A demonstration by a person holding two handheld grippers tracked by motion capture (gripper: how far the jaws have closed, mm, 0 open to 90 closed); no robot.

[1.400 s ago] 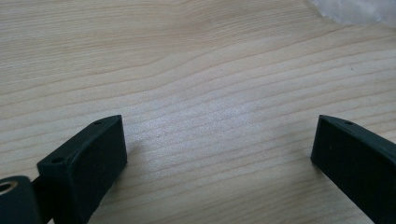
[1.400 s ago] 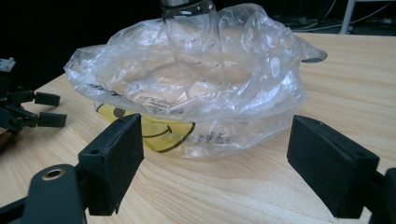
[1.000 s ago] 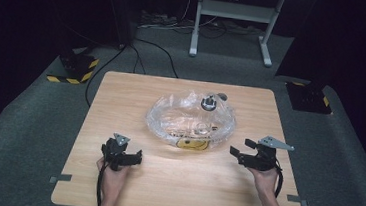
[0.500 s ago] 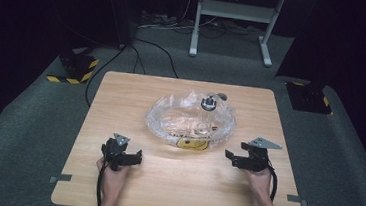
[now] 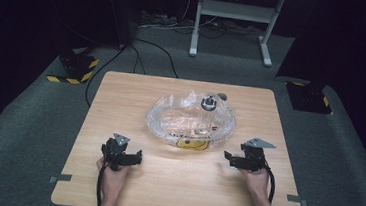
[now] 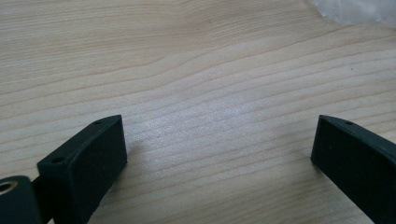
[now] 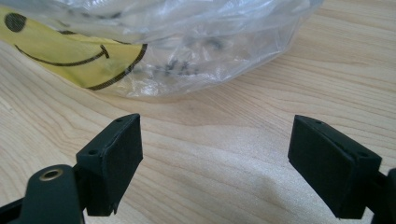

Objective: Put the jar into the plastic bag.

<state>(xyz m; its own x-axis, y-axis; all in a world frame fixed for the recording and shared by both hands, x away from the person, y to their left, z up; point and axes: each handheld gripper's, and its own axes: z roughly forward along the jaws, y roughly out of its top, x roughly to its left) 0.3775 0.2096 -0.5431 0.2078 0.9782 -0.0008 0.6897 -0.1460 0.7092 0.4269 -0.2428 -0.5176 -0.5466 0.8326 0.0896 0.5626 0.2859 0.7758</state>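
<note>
Crinkly clear plastic bag [image 5: 190,119] with a yellow smiley sat mid light wooden tabletop [image 5: 121,97]; left tool [image 5: 125,156] and right tool [image 5: 236,159] both rested nearby, jaws wide apart, gripping nothing

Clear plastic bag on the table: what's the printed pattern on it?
A yellow smiley face with black outline on the clear plastic bag, best seen in the right gripper view.

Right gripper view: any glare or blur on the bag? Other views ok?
Right gripper view: plastic bag crinkles catch mild glare, smiley print legible, tongs slightly soft. Left gripper view: pale sheen on the table, grain sharp. High view: table lit, surroundings dark, bag's contents too small to resolve.
</note>
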